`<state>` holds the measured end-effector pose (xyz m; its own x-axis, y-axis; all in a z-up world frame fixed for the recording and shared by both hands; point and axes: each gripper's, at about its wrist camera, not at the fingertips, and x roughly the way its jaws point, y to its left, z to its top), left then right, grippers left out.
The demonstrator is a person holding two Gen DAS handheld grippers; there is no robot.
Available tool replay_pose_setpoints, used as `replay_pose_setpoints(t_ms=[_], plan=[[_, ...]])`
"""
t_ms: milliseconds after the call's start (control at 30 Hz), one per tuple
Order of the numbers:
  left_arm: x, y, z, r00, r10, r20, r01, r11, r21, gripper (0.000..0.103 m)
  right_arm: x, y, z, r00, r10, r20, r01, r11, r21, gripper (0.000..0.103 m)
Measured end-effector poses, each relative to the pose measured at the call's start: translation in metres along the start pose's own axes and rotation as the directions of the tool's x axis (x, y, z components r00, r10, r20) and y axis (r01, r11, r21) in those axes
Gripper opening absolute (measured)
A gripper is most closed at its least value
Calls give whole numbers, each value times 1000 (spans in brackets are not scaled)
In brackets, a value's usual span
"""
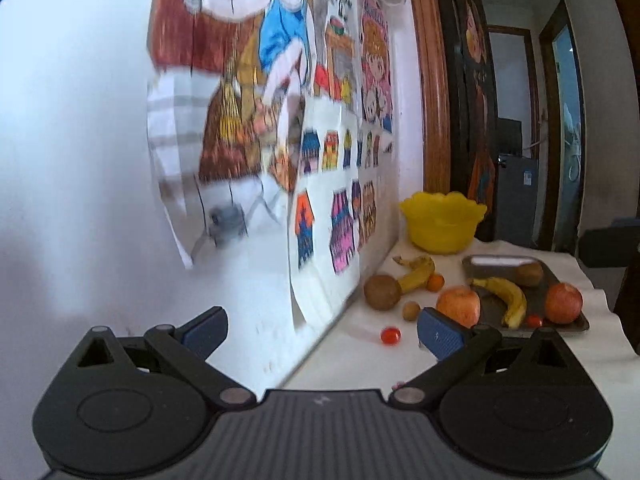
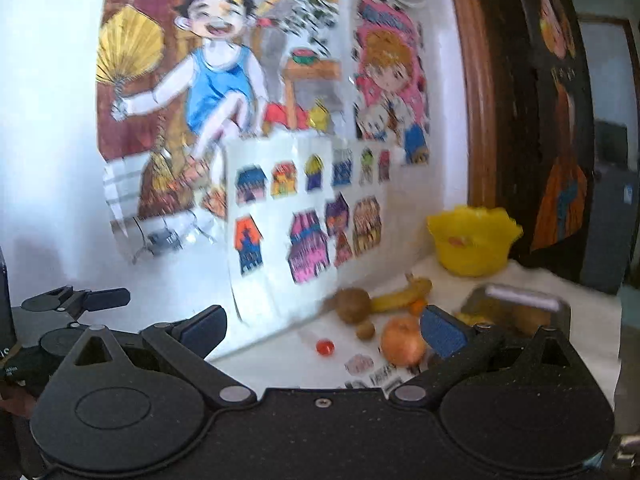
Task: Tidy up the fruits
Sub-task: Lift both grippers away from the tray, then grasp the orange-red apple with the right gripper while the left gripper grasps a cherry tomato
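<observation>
Both grippers, left gripper (image 1: 322,330) and right gripper (image 2: 324,330), are hovering wide open and empty, so whichever is reaching toward the lower-right fruits (image 1: 458,304) beside the tray (image 1: 576,322) should be straddling one fully.

bright, even daylight washes the white wall (image 1: 72,160) pale and bluish. fisheye bending curves the door frame (image 1: 434,80) right of the wall. motion blur smears the drawings (image 2: 248,128) on it, worse in the right wrist view; corners fall black.
</observation>
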<state>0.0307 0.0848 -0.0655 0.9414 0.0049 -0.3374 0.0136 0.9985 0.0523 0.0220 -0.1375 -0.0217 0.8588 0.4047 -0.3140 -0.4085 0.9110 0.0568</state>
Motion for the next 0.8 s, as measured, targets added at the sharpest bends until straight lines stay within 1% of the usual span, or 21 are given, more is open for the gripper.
replay_pose_setpoints(t_ms=[100, 233, 300, 367, 433, 500, 600, 667, 800], plan=[[-1, -2, 22, 999, -2, 42, 1, 1000, 20, 102, 6, 5, 43, 999, 27, 41, -25, 998, -53, 102], [6, -11, 51, 996, -7, 92, 3, 999, 47, 102, 16, -13, 105, 991, 17, 135, -17, 1000, -1, 102], [15, -15, 64, 994, -14, 110, 9, 999, 49, 102, 25, -25, 125, 986, -8, 167, 2, 999, 34, 102], [26, -19, 73, 994, -13, 111, 9, 999, 36, 102, 37, -40, 130, 984, -2, 177, -11, 998, 69, 102], [40, -21, 76, 995, -21, 100, 18, 999, 29, 102, 50, -54, 120, 983, 5, 183, -19, 997, 75, 102], [57, -24, 72, 997, -20, 75, 19, 1000, 16, 102, 63, -64, 102, 984, 26, 175, -35, 998, 46, 102], [83, -29, 59, 999, -38, 23, 37, 999, 17, 102, 86, -83, 64, 987, 73, 143, -77, 997, 23, 102], [99, -34, 47, 999, -48, -6, 48, 998, 27, 102, 102, -97, 38, 991, 85, 102, -88, 996, 24, 102], [134, -42, 21, 994, -81, -79, 83, 996, 28, 102, 134, -118, -7, 998, 60, -12, -60, 998, 10, 102]])
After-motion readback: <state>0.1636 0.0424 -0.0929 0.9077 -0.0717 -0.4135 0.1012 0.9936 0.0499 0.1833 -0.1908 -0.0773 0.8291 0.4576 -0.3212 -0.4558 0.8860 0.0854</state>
